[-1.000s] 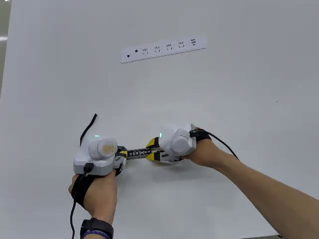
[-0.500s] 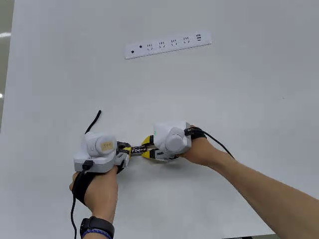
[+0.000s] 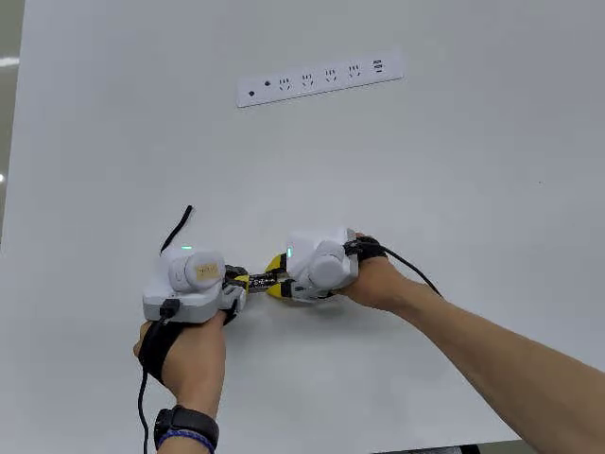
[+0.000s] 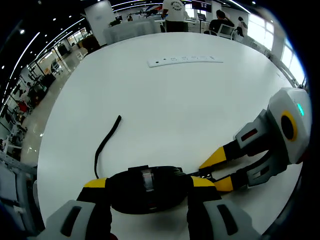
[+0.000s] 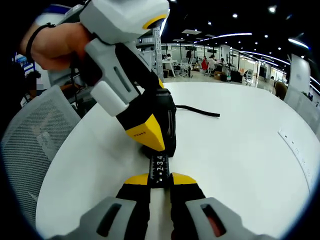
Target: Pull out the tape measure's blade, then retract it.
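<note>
- Logged left gripper (image 4: 148, 182) at 7 o'clock of the head view. Jaws closed snug on both flanks of the tape measure's black case (image 4: 150, 192), yellow tips pressed to its sides.
- Placed the case low over the white worktop (image 3: 425, 170), near the front edge. Cannot tell resting from just above. Noted a black strap (image 4: 107, 141) lying loose on the worktop at the case's 11 o'clock.
- Read a short run of blade (image 5: 160, 169) out of the case mouth, printed face up, digits legible in the right gripper view.
- Logged right gripper (image 5: 160, 180) at 6 o'clock of the head view, just beside the left one. Jaws pinched nearly shut on the blade's free end, tips close to the case mouth.
- Judged step: one end of the stroke, with little blade exposed. Cannot separate start of pull-out from close of retract on this moment alone.
- Next move, if pulling: draw the right gripper toward 3 o'clock along the blade line, with the case held fixed. If retracting: ease the pinched end toward 9 o'clock into the mouth and open the jaws only once it seats. Either way, avoid twisting or lifting off the line, since a thin blade is likely to kink.
- Recorded long axis of the blade as 9-to-3 in the head view. Case at the 9 end, mouth and free end pointing to 3 o'clock, flat to the worktop, no twist seen.
- Noted power strip (image 3: 321, 78) at 12 o'clock, well apart, judged not involved.
</note>
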{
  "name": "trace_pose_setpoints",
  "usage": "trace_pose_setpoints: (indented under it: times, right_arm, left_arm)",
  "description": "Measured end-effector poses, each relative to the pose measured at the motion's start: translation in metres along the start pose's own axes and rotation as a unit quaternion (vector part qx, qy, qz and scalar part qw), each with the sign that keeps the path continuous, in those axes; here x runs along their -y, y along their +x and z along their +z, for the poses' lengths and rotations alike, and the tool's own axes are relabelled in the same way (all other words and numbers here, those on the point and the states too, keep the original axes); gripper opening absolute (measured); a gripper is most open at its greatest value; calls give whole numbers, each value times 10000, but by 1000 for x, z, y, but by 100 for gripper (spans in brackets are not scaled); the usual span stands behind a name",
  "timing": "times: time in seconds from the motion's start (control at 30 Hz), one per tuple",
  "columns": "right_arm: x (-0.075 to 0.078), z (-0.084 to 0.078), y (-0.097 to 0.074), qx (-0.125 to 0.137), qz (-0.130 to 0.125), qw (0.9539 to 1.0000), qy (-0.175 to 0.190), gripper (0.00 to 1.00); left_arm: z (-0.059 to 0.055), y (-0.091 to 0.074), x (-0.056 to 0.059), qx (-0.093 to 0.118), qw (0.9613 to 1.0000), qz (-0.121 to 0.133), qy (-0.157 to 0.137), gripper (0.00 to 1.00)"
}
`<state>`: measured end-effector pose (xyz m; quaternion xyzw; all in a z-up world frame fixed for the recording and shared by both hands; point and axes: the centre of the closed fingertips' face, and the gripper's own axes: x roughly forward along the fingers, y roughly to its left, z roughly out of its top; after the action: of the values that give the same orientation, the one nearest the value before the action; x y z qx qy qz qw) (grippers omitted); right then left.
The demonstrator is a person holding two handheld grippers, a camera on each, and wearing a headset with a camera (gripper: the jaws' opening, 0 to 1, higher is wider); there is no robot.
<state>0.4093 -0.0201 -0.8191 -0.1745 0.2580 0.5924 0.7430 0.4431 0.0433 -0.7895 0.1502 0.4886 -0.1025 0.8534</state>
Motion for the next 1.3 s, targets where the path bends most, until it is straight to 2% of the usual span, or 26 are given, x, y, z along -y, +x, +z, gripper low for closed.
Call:
trace_pose_setpoints:
  times: [0.17, 0.2, 0.43, 0.57, 0.77, 0.9, 0.97, 1.13, 1.3]
  right_arm:
    - [1, -2, -2, 74, -6, 10000, -17, 14]
    - [1, -2, -2, 78, -18, 10000, -23, 14]
    - [4, -3, 0, 131, -146, 9998, -59, 15]
    - [4, -2, -1, 165, -116, 9998, -89, 14]
    - [3, -1, 1, 170, -47, 9998, -88, 13]
    - [2, 1, 3, 159, -29, 9998, -106, 13]
    - [2, 2, 4, 167, -39, 9998, -105, 13]
    - [3, 5, 7, 176, -27, 9998, -126, 13]
    - [3, 7, 10, 193, 11, 9997, -167, 12]
  left_arm:
    - [-1, -2, -1, -12, 9999, -153, -35, 59]
    - [0, -1, -2, 14, 9997, -213, -131, 59]
    - [-1, 2, -1, 0, 9985, -456, -294, 61]
    - [0, 4, 0, -11, 9980, -557, -303, 61]
    - [0, 3, 0, 13, 9980, -583, -241, 59]
    - [1, 2, 0, -7, 9970, -699, -344, 59]
    - [2, 1, 0, 2, 9953, -791, -555, 58]
    - [1, 0, 0, 51, 9943, -812, -685, 57]
    - [3, 0, 0, 14, 9936, -901, -676, 57]
